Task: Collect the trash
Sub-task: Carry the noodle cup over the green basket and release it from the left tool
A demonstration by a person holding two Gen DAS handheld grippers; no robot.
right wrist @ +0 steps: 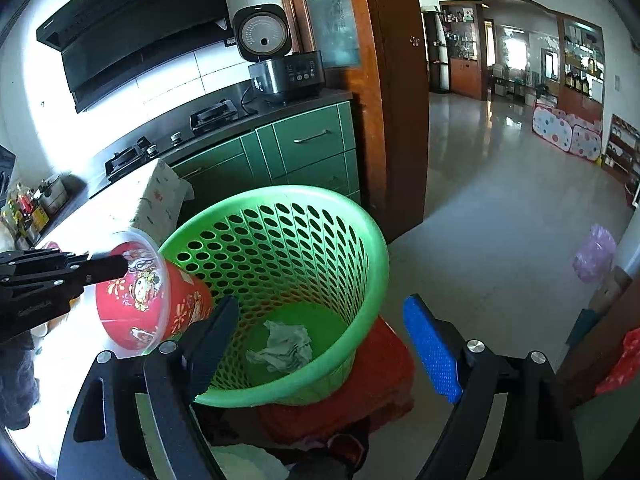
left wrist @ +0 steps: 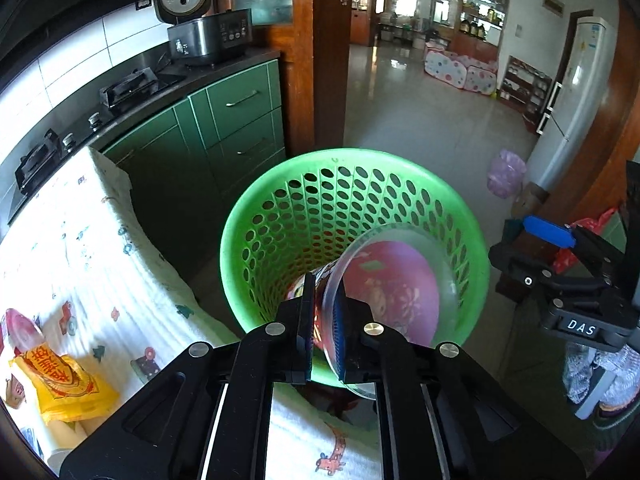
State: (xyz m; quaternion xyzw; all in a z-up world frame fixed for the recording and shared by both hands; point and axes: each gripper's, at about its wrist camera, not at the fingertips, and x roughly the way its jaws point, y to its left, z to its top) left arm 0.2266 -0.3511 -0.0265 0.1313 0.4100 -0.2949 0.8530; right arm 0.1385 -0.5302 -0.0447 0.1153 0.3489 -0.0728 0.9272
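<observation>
A green perforated basket (left wrist: 280,208) (right wrist: 360,240) stands beside the table on a red stool (right wrist: 384,380). My left gripper (left wrist: 323,320) (right wrist: 116,266) is shut on the rim of a red printed cup (right wrist: 136,304) (left wrist: 396,280) with a clear lid and holds it tilted over the basket's near rim. My right gripper (right wrist: 324,344) (left wrist: 556,256) is open and empty, just right of and above the basket. Crumpled white paper (right wrist: 282,344) lies on the basket floor.
A yellow wrapper (left wrist: 60,380) and a pink-lidded item (left wrist: 22,328) lie on the table's printed cloth (left wrist: 100,260). Green kitchen cabinets (left wrist: 224,120) with a stove and a rice cooker (left wrist: 204,28) stand behind. A pink bag (left wrist: 506,174) lies on the floor.
</observation>
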